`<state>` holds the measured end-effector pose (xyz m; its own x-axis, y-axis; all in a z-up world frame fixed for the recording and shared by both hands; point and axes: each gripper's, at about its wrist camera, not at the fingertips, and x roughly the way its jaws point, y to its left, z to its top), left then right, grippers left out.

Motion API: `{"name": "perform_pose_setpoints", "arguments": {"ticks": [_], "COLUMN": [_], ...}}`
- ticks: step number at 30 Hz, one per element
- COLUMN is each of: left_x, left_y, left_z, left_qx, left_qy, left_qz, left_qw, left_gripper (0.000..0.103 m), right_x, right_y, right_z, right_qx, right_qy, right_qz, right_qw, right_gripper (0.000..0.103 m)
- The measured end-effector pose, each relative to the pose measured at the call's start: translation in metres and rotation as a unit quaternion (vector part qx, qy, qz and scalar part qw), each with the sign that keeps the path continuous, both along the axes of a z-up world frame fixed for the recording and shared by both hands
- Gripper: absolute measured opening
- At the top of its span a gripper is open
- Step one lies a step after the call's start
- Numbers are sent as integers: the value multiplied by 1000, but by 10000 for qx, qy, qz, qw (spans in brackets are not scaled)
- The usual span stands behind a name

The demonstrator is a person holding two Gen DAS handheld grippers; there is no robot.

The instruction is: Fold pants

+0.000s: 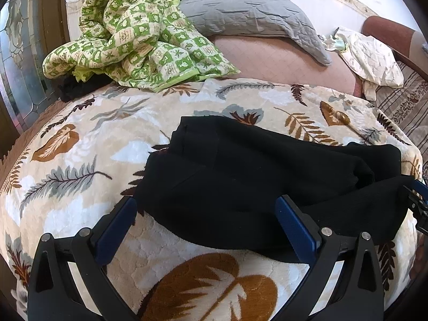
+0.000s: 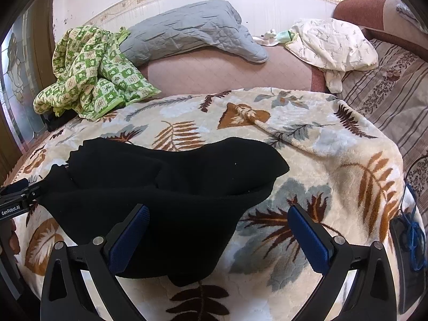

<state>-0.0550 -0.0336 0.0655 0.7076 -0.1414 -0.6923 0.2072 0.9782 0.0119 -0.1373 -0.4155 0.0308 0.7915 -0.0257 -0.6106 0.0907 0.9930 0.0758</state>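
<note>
A bed with a pink quilted cover fills both views, and over its near part lies a cream blanket printed with brown and grey leaves and ferns. On the blanket, near its front edge and roughly midway across, lie the black pants, bunched and partly folded over themselves, with soft ridges of cloth running across the heap. At the far left corner of the bed sits a crumpled green-and-cream checked quilt, its lower edge spilling onto the blanket. Just beside it, along the back edge by the wall, rests a grey quilted pillow. Toward the far right corner lies a cream cloth with a small sprig print, next to a brown armrest. The left gripper hovers low over the front of the blanket with its jaws spread wide; the near left part of the pants lies between the blue pads, which pinch nothing. The right gripper is likewise spread wide, its left pad over the pants' near right end and its right pad over bare blanket, holding nothing. A blue cord dangles at the right edge of the right wrist view.
</note>
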Motion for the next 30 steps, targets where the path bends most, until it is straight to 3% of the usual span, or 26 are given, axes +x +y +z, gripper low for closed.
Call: {"name": "perform_pose_setpoints", "arguments": {"ticks": [5, 10, 18, 20, 24, 27, 30], "left_x": [5, 15, 25, 30, 40, 41, 37], "left_y": [8, 22, 29, 28, 22, 22, 25], "left_z": [-4, -13, -26, -29, -38, -41, -37], "left_qx": [-128, -495, -882, -995, -1032, -1024, -1124], "left_qy": [116, 460, 729, 788, 959, 998, 984], "left_qz": [74, 226, 408, 402, 359, 402, 353], "left_qw": [9998, 9975, 9926, 9911, 9894, 9889, 9882], "left_gripper": [103, 103, 103, 103, 102, 79, 74], "right_x": [-3, -8, 3, 9, 18, 9, -13], "right_y": [-13, -47, -50, -48, -39, -32, -32], "right_z": [1, -2, -9, -13, -24, -14, 4], "right_qx": [19, 504, 1303, 1468, 1598, 1253, 1071], "right_qy": [-7, 106, 150, 182, 349, 162, -150], "right_qz": [-163, -568, -249, -130, 171, 249, 203], "right_qw": [9999, 9971, 9911, 9889, 9864, 9917, 9939], "right_gripper": [102, 102, 99, 83, 27, 19, 17]}}
